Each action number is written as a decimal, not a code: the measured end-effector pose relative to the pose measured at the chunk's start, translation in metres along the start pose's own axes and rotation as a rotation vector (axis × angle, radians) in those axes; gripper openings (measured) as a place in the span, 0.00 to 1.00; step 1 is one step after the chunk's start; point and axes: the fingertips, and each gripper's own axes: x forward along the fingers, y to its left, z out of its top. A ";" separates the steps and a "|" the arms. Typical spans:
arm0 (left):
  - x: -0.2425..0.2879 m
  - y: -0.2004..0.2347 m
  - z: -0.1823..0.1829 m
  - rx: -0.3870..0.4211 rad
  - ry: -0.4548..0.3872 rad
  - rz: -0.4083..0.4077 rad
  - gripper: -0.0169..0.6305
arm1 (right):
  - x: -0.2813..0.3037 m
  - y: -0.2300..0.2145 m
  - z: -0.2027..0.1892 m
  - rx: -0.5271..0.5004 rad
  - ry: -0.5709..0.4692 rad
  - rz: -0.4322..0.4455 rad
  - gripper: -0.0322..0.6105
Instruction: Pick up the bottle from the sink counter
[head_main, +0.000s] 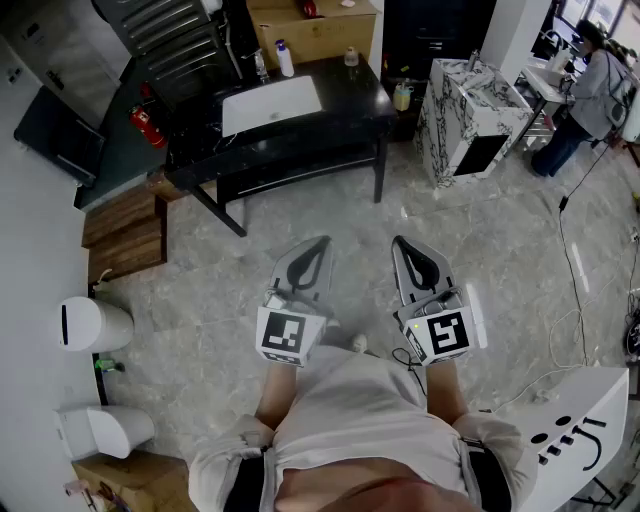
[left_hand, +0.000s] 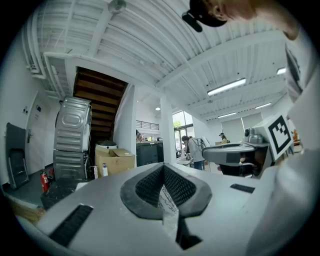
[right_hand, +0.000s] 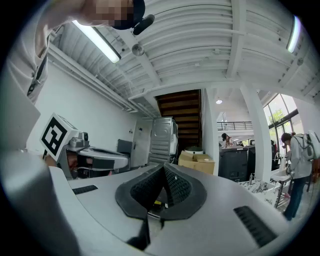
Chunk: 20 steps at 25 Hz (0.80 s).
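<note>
Both the left gripper (head_main: 321, 244) and right gripper (head_main: 399, 243) sit closed and empty, well apart from what seems the bottle (head_main: 285, 58).

Bottle (head_main: 285, 60): small, white body, blue cap. Upright. On black sink counter (head_main: 350, 100), back edge, just behind white basin (head_main: 270, 103), before cardboard box (head_main: 315, 35).

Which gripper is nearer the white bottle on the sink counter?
Left. The left gripper is nearly in line with the white bottle; the right gripper is offset rightward. Both are far short of it.
</note>
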 end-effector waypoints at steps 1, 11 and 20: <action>0.000 0.000 0.000 0.003 0.001 0.000 0.03 | 0.000 0.000 -0.002 0.011 0.003 0.007 0.04; 0.007 0.013 -0.009 0.000 0.021 0.016 0.03 | 0.017 0.002 -0.014 0.032 -0.005 0.029 0.05; 0.037 0.040 -0.021 -0.020 0.031 -0.006 0.03 | 0.053 -0.003 -0.019 0.019 0.002 0.026 0.05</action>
